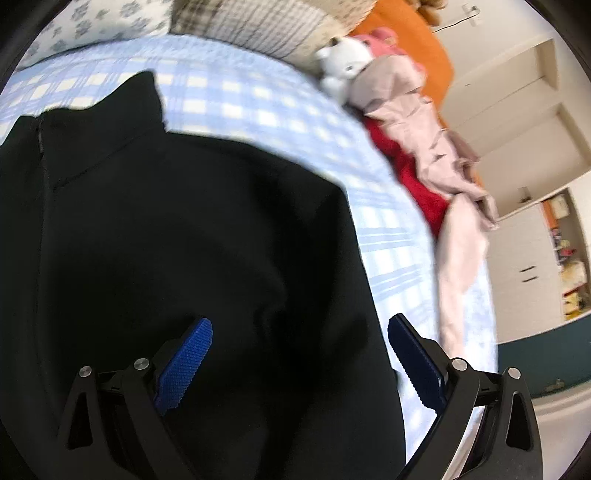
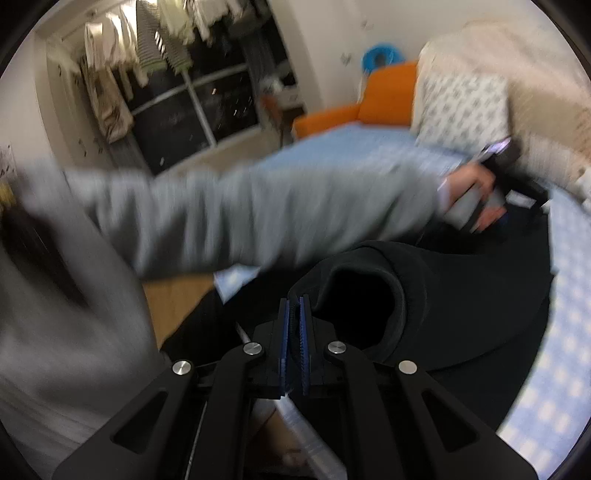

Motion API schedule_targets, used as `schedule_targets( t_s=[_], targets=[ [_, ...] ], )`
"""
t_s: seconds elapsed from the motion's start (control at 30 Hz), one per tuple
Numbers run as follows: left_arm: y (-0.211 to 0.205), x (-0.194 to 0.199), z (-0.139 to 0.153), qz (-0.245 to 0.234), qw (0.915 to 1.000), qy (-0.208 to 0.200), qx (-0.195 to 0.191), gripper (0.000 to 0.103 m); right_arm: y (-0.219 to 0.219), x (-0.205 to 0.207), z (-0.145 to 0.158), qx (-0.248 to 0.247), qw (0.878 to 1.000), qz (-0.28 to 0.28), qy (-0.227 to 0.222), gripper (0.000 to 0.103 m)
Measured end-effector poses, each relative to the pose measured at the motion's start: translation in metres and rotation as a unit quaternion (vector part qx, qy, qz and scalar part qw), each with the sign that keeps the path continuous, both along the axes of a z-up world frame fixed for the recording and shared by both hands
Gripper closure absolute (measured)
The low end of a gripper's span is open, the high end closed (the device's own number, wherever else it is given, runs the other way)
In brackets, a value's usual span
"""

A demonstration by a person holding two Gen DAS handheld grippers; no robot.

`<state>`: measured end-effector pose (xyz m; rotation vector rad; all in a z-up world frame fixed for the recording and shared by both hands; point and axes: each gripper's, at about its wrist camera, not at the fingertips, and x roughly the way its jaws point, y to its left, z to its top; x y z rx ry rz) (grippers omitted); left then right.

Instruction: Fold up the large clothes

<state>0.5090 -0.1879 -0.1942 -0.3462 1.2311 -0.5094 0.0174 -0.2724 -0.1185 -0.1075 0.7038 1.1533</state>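
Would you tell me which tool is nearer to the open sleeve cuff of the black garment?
Right. The right tool is shut on the black garment right beside the sleeve cuff. The left tool hangs open over the garment's body, further up the bed.

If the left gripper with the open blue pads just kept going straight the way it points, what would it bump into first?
Most likely the black garment spread on the checked bed sheet. The left gripper is open with that dark cloth directly ahead, though the gap is hard to judge.

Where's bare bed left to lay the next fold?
Free: checked sheet between the black jacket and the pillows, and a strip between jacket and pink garment. Crowded: the edge with pink garment, red cloth and toy.
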Motion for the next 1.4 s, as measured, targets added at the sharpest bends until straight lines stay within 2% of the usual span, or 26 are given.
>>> schedule_targets(
  t_s=[0.1, 0.17, 0.2, 0.3, 0.33, 0.4, 0.43, 0.5, 0.6, 0.63, 0.7, 0.8, 0.87, 0.9, 0.93, 0.97, 1.0, 1.07, 1.17, 1.27, 1.3, 1.4],
  targets=[
    [0.006, 0.002, -0.012, 0.005, 1.0, 0.001, -0.001, 0.006, 0.025, -0.009, -0.035, -0.057, 0.998, 0.006, 0.015, 0.093],
    [0.01, 0.004, -0.015, 0.011, 0.9998, -0.002, -0.016, 0.006, 0.031, -0.012, -0.049, -0.101, 0.995, 0.003, 0.017, 0.075],
    [0.014, 0.005, -0.015, 0.012, 0.9996, -0.006, -0.026, 0.006, 0.028, -0.012, -0.05, -0.105, 0.994, -0.002, 0.015, 0.059],
    [0.018, 0.008, -0.013, 0.012, 0.9994, -0.015, -0.029, 0.006, -0.01, -0.007, -0.03, -0.041, 0.998, -0.035, 0.01, 0.025],
    [0.022, 0.006, -0.012, 0.012, 0.9992, -0.019, -0.032, 0.006, -0.028, 0.003, -0.019, -0.011, 0.999, -0.053, 0.008, 0.025],
    [0.023, 0.007, -0.009, 0.014, 0.999, -0.029, -0.032, 0.025, -0.057, 0.027, -0.003, 0.038, 0.995, -0.091, -0.001, 0.027],
    [0.023, 0.009, -0.01, 0.015, 0.999, -0.027, -0.031, 0.036, -0.074, 0.048, 0.003, 0.053, 0.99, -0.133, -0.002, 0.037],
    [0.025, 0.012, -0.014, 0.016, 0.9988, -0.02, -0.042, 0.042, -0.102, 0.104, 0.002, 0.06, 0.976, -0.209, 0.023, 0.056],
    [0.023, 0.013, -0.017, 0.015, 0.9987, -0.023, -0.044, 0.044, -0.127, 0.186, -0.014, 0.057, 0.953, -0.291, 0.064, 0.059],
    [0.023, 0.012, -0.017, 0.013, 0.9986, -0.026, -0.045, 0.048, -0.129, 0.206, -0.022, 0.06, 0.947, -0.304, 0.081, 0.065],
    [0.023, 0.012, -0.019, 0.009, 0.9984, -0.029, -0.047, 0.054, -0.135, 0.252, -0.042, 0.064, 0.932, -0.333, 0.128, 0.066],
    [0.024, 0.013, -0.018, 0.008, 0.998, -0.032, -0.055, 0.066, -0.128, 0.295, -0.072, 0.033, 0.915, -0.366, 0.166, 0.066],
    [0.026, 0.014, -0.016, 0.007, 0.9977, -0.035, -0.058, 0.074, -0.128, 0.309, -0.092, 0.019, 0.907, -0.375, 0.191, 0.068],
    [0.025, 0.015, -0.014, 0.006, 0.9977, -0.039, -0.056, 0.076, -0.127, 0.313, -0.1, 0.011, 0.906, -0.375, 0.199, 0.078],
    [0.025, 0.016, -0.013, 0.004, 0.9976, -0.042, -0.054, 0.083, -0.124, 0.315, -0.106, 0.009, 0.905, -0.372, 0.206, 0.087],
    [0.026, 0.017, -0.012, 0.004, 0.9976, -0.045, -0.052, 0.089, -0.125, 0.313, -0.115, 0.016, 0.905, -0.368, 0.211, 0.099],
    [0.026, 0.018, -0.01, 0.005, 0.9973, -0.049, -0.054, 0.091, -0.125, 0.313, -0.115, 0.032, 0.905, -0.365, 0.215, 0.099],
    [0.03, 0.02, -0.006, 0.018, 0.9962, -0.057, -0.064, 0.093, -0.137, 0.317, -0.113, 0.087, 0.898, -0.371, 0.221, 0.099],
    [0.036, 0.025, -0.002, 0.036, 0.9959, -0.062, -0.055, 0.094, -0.165, 0.321, -0.109, 0.138, 0.879, -0.392, 0.235, 0.099],
    [0.044, 0.032, -0.008, 0.065, 0.9948, -0.057, -0.054, 0.094, -0.187, 0.327, -0.12, 0.166, 0.861, -0.402, 0.265, 0.099],
    [0.047, 0.035, -0.014, 0.078, 0.9939, -0.055, -0.054, 0.094, -0.189, 0.327, -0.123, 0.169, 0.858, -0.404, 0.269, 0.099],
    [0.05, 0.04, -0.032, 0.096, 0.993, -0.038, -0.058, 0.094, -0.191, 0.336, -0.149, 0.175, 0.84, -0.42, 0.294, 0.099]
  ],
)
